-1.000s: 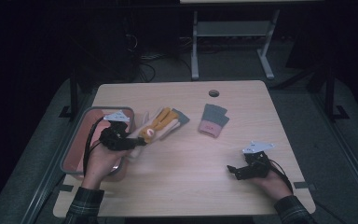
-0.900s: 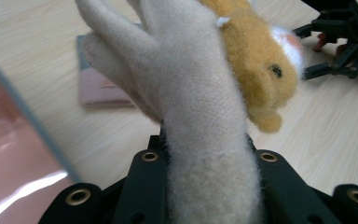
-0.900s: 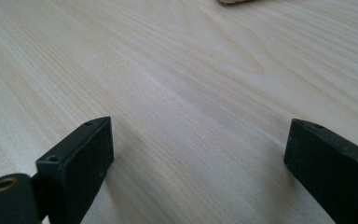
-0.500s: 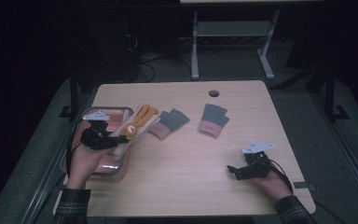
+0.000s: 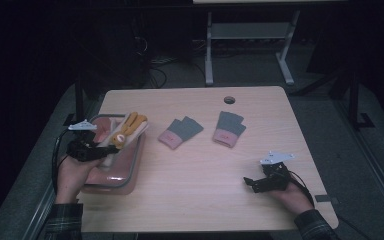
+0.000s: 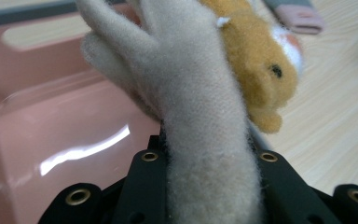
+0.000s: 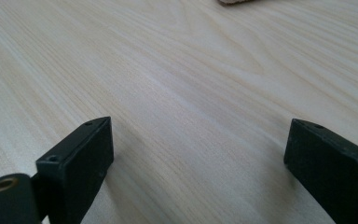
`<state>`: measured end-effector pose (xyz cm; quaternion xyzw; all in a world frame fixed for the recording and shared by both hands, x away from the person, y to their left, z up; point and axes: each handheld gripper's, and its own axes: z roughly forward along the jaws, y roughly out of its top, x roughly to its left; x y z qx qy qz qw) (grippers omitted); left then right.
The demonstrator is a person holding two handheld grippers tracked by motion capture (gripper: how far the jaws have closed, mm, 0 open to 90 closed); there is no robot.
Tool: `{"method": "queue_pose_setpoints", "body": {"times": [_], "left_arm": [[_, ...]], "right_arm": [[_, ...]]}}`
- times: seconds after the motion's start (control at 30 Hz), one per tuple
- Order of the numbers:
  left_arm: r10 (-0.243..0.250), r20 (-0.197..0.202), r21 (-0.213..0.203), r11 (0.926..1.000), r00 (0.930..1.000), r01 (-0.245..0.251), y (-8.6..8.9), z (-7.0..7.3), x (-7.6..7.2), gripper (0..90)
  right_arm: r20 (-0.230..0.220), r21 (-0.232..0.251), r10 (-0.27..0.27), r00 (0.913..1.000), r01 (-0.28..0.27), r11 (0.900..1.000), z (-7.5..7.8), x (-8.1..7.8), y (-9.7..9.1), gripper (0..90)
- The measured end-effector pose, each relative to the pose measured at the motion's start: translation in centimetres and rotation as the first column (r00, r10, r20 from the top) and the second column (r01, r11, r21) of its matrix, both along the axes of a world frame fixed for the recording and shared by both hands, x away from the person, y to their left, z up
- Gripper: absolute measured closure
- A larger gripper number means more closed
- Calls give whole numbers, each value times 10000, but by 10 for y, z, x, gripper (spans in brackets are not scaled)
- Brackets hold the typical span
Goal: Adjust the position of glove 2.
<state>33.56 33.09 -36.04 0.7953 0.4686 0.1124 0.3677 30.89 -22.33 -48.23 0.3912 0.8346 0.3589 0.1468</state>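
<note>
My left gripper [image 5: 106, 149] is shut on the cuff of a cream fleece glove [image 5: 125, 131] that has an orange animal face. It holds the glove tilted over the pink tray [image 5: 130, 172] at the table's left edge. In the left gripper view the cream glove [image 6: 200, 116] rises between the black jaws, its orange face [image 6: 261, 70] to the right and the glossy tray [image 6: 51, 126] below. My right gripper [image 5: 250, 182] rests open on the bare wood at the front right. Its jaws stand wide apart in the right gripper view [image 7: 198, 154] with nothing between them.
Two grey mittens with pink cuffs lie flat mid-table, one [image 5: 180, 132] near the tray and one [image 5: 229, 128] to its right. A round cable hole [image 5: 229, 100] sits near the far edge. A metal stand [image 5: 250, 45] is on the floor beyond the table.
My left hand has carried the glove leftward, from beside the nearer grey mitten to over the pink tray. The right hand has stayed put.
</note>
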Motion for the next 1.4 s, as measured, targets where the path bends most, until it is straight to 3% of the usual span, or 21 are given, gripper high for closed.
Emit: {"method": "queue_pose_setpoints", "body": {"times": [0.27, 0.47, 0.53, 0.87, 1.23, 1.4], "left_arm": [[624, -360, 318, 9976, 9974, -612, 15, -17, 8, 739], [765, -723, 562, 9958, 9944, -726, 18, -31, 15, 737], [785, -827, 804, 9942, 9935, -718, 17, -32, 18, 735], [693, -1240, 1220, 9911, 9899, -541, 14, -42, 34, 731], [633, -2140, 1919, 9812, 9748, -216, 8, -64, 45, 723], [623, -2179, 1850, 9825, 9740, -214, 10, -68, 45, 671]], "right_arm": [[0, -4, 7, 10000, -7, 10000, 0, 0, 0, 78], [12, -7, 22, 10000, -22, 10000, 0, 1, 0, 79], [15, -13, 26, 10000, -26, 10000, 0, 1, 1, 79], [25, -4, 37, 10000, -37, 10000, 0, 1, 1, 79], [38, -1, 41, 10000, -41, 10000, 0, 1, 1, 79], [35, -8, 49, 10000, -49, 10000, 0, 1, 1, 79]]}}
